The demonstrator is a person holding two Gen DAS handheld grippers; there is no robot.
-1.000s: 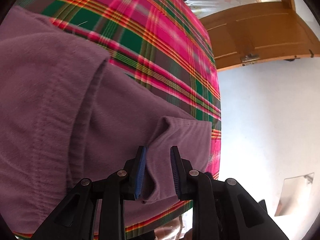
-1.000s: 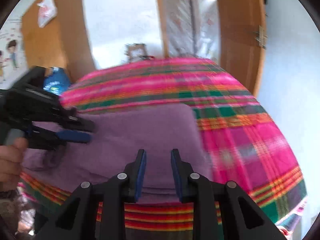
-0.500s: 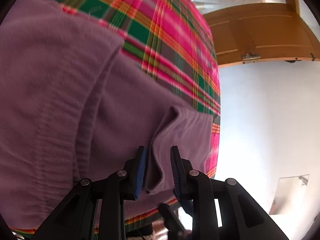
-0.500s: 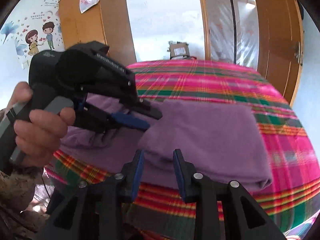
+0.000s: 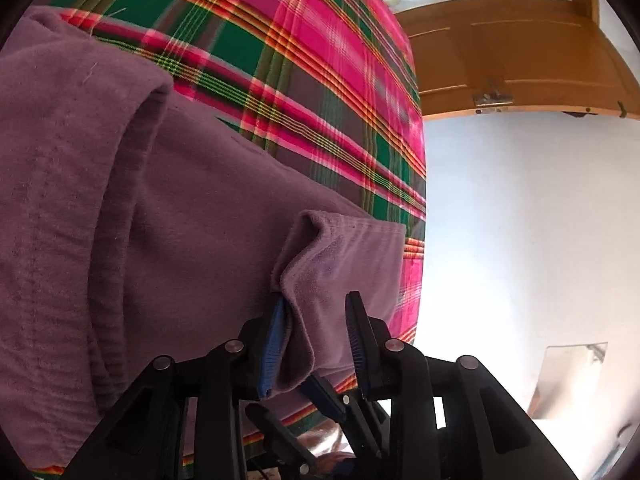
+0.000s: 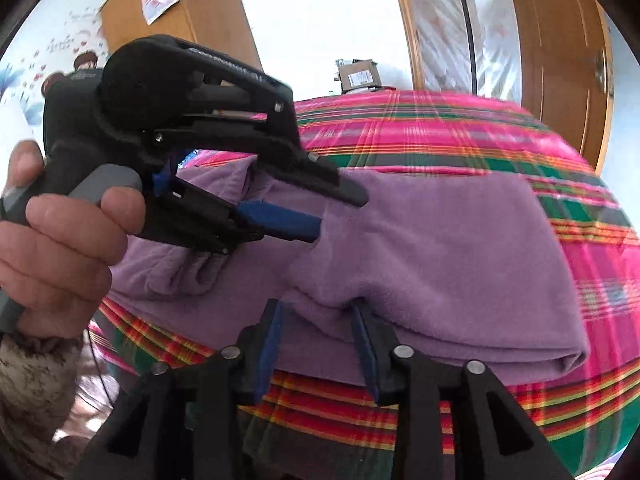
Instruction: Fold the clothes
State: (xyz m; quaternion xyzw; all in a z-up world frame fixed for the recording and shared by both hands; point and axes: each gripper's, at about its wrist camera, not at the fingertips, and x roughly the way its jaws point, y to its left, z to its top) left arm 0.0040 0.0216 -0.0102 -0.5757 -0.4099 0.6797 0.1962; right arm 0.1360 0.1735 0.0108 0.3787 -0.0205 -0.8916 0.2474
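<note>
1. The purple garment [image 6: 440,248] lies partly folded on the plaid bedspread [image 6: 460,128], near the bed's front edge; a thick doubled roll sits on its left side in the left wrist view.
2. The left gripper [image 5: 316,344] has its jaws opening. A raised flap of the purple cloth hangs between them, lying against the blue pad [image 5: 274,344] on one side, while the other jaw stands clear of it. It is not clamped.
3. The right gripper [image 6: 316,344] also has its jaws opening. They straddle a small ridge of the garment's near hem without pinching it.
4. Risk: with both tools letting go together, the lifted flap may slump and undo the fold. In my judgement the soft, fleecy cloth could also cling to a pad and be dragged askew as a tool pulls away.
5. Risk: the two tools work very close. The left one, held in a hand [image 6: 60,248], hangs just above the right one's fingers, so a careless lift could knock them together.
6. Edges: the garment's hem lies just inside the bed's front edge; a pull toward the person could slide it off.
7. Room: the far side of the bedspread is open, with the wall [image 5: 520,220] and a wooden door [image 5: 520,60] well beyond it.
</note>
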